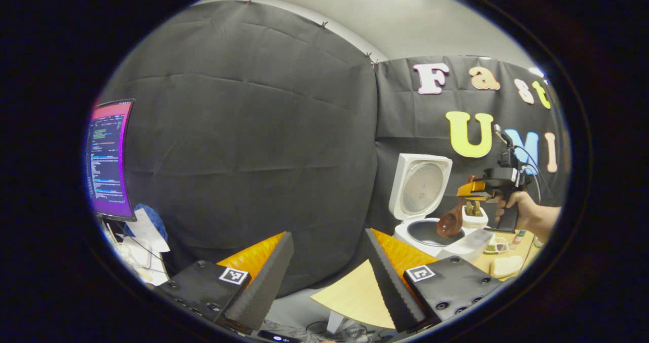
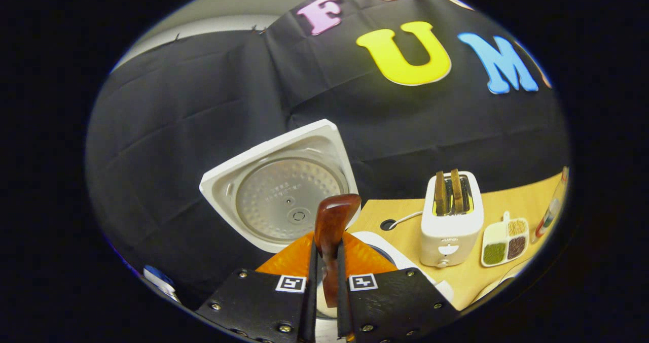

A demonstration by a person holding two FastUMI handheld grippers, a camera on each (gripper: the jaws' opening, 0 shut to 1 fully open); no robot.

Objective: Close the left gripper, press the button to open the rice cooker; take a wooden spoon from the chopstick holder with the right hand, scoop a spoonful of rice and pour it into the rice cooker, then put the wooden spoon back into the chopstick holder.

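The white rice cooker (image 1: 405, 231) stands with its lid (image 1: 421, 188) raised, the dark inner pot (image 1: 428, 231) showing. In the left gripper view a hand holds my right gripper (image 1: 464, 195) just right of the lid, shut on the wooden spoon (image 1: 450, 222). The spoon's brown bowl hangs tilted down over the pot. I cannot tell whether it holds rice. In the right gripper view my right gripper (image 2: 326, 267) pinches the spoon's handle (image 2: 332, 221), with the open lid (image 2: 284, 191) behind it. My left gripper (image 1: 328, 236) is open and holds nothing, left of the cooker.
A white toaster (image 2: 451, 226) with two slices stands right of the cooker on the wooden table (image 2: 507, 201). A divided dish of grains (image 2: 504, 241) and a bottle (image 2: 552, 206) lie further right. A clear box (image 1: 471, 242) sits by the cooker. A monitor (image 1: 109, 160) stands far left.
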